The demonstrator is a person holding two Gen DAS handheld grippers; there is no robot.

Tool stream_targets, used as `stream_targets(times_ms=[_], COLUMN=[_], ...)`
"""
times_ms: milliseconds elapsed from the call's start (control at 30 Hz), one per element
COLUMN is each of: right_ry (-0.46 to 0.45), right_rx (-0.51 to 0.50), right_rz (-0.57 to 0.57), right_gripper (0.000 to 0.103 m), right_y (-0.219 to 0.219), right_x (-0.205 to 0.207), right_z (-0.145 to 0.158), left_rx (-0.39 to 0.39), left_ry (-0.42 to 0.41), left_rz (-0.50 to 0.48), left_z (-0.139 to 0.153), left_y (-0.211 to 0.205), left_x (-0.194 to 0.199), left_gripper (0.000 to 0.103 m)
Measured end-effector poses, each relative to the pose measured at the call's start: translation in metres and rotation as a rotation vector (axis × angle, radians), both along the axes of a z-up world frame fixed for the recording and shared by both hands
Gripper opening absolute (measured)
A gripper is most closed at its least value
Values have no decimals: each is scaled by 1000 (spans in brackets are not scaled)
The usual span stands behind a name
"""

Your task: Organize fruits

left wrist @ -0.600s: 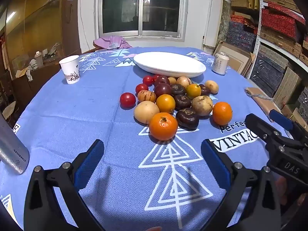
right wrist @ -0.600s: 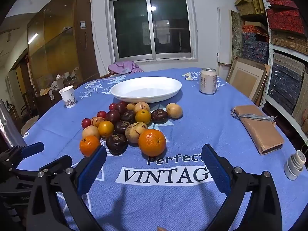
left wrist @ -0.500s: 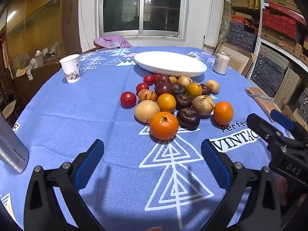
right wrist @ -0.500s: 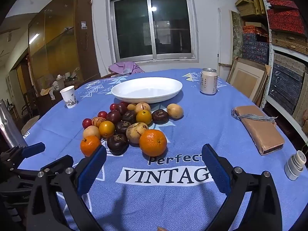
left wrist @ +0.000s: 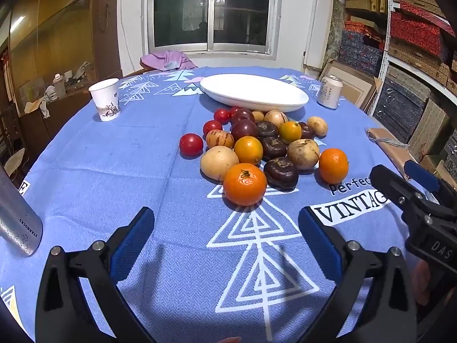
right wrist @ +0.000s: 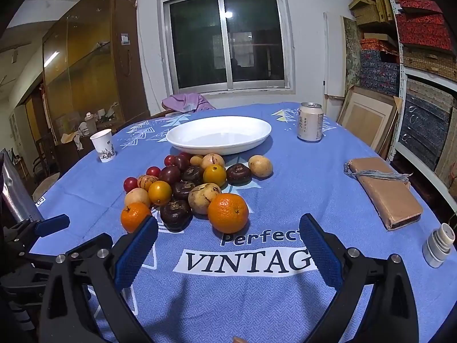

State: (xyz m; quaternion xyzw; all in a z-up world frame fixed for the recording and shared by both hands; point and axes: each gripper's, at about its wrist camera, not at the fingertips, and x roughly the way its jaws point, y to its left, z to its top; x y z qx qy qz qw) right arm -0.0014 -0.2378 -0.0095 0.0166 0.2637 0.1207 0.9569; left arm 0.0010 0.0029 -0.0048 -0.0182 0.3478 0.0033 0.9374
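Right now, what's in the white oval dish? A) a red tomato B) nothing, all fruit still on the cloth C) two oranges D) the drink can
B: the white oval dish shows a bare inside, and the pile of fruit lies on the blue tablecloth in front of it, with the drink can standing off to its side.

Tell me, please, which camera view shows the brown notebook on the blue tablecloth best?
The right wrist view shows the brown notebook best: it lies whole on the tablecloth, with its cord across the far end. The left wrist view catches only a distorted strip of it near the right edge, partly behind the right hand-held gripper.
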Motion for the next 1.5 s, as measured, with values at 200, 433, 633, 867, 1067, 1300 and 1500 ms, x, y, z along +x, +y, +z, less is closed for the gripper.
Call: stream_targets(times_ms=[200,433,633,867,1067,1300,1500], right_ry=[0,0,0,-1,0,-1,12], right_rx=[3,6,6,8,7,8,24], right_rz=[0,1,1,0,0,0,8], right_gripper=[100,100,100,100,100,100,100], right_y=[-1,1,1,1,1,1,3], right_x=[0,-1,-1,-1,-1,-1,-1], right_z=[0,0,0,1,1,0,0], left_rx=[-3,-3,-5,-10,-12,-14,-17], left_ry=[12,16,19,25,27,27,32], left_rz=[4,7,8,14,17,16,18], left_z=[-3,-5,-6,-8,-8,-9,-10], left_y=[1,2,3,4,4,5,6], left_x=[4,6,6,7,6,6,7], left_gripper=[99,99,99,99,99,99,99])
